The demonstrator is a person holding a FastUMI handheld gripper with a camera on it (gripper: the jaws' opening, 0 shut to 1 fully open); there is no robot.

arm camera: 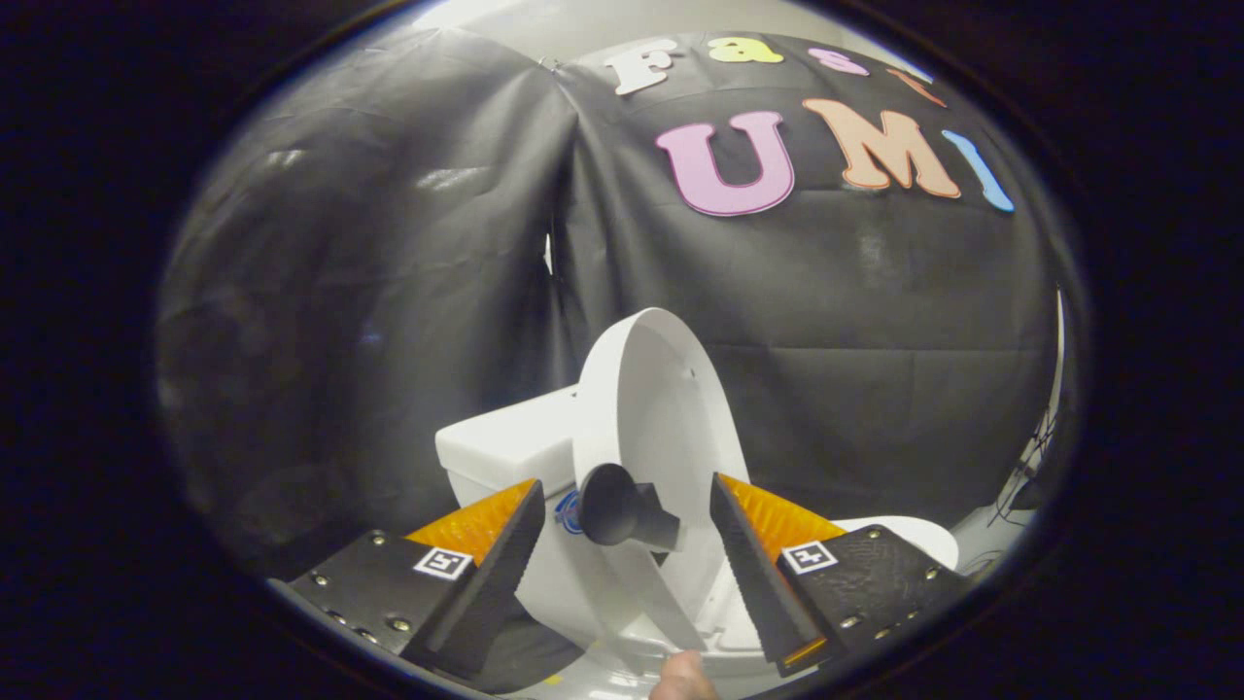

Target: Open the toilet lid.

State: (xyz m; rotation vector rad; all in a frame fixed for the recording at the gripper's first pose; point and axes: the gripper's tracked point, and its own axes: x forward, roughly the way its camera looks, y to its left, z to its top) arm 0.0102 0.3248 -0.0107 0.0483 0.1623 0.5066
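Now I see my gripper (622, 574) with its two fingers spread wide apart, pressing on nothing. Between the fingers stands the round white plastic toilet lid (653, 408). It is lifted up on its edge and leans back toward the white boxy toilet tank (505, 442). A small black round knob (622, 507) sticks out from the lid, right between my fingers but not touching them. The white toilet bowl rim (914, 533) peeks out beyond one finger. A fingertip (683, 678) shows low down, near the fingers.

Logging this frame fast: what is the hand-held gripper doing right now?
Hand-held gripper: open, holding nothing; black knob on the raised toilet lid sits between its fingers.
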